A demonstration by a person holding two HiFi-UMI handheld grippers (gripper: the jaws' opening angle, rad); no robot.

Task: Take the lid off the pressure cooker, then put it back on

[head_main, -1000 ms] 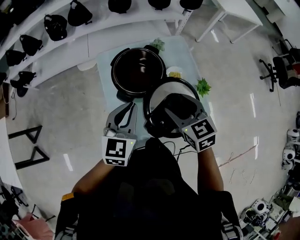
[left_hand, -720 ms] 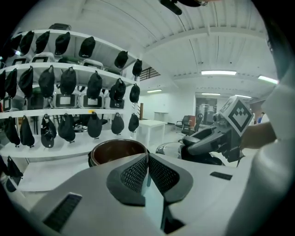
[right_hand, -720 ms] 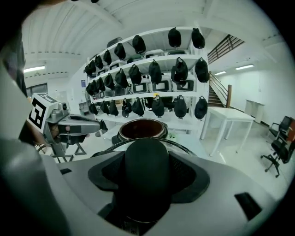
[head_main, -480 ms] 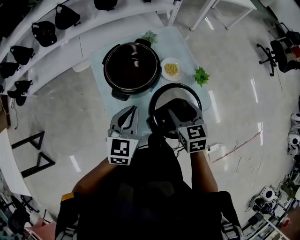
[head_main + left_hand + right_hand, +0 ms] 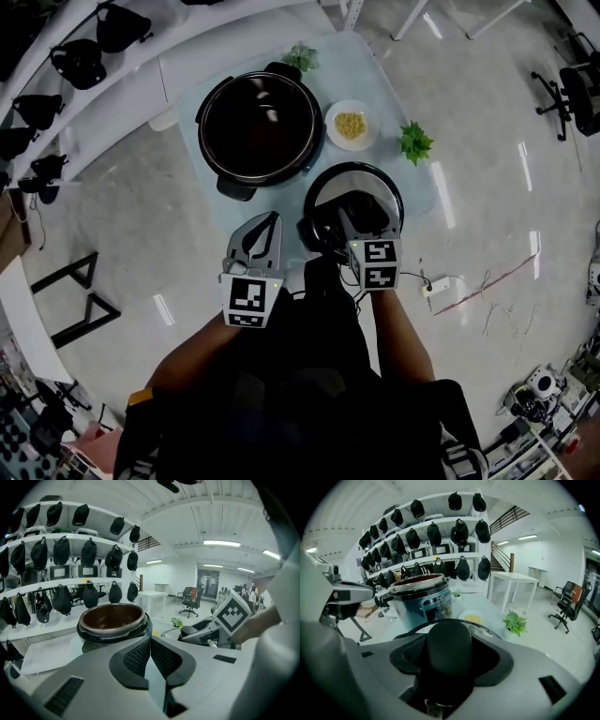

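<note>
Right gripper (image 5: 345, 223) clamps the lid (image 5: 330, 187) by its knob (image 5: 450, 644), left gripper (image 5: 150, 656) closed empty; a slip could drop it near the cooker (image 5: 260, 122).

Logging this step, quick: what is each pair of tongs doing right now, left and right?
Left tongs: closed, nothing between them.
Right tongs: closed on the lid.

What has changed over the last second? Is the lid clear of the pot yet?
The right gripper, shut on the lid by its handle, drew it back toward the person. The lid no longer overlaps the pot, and the plate of yellow food now shows whole. The left gripper stayed shut and empty beside it; the pot and plate did not move.
</note>
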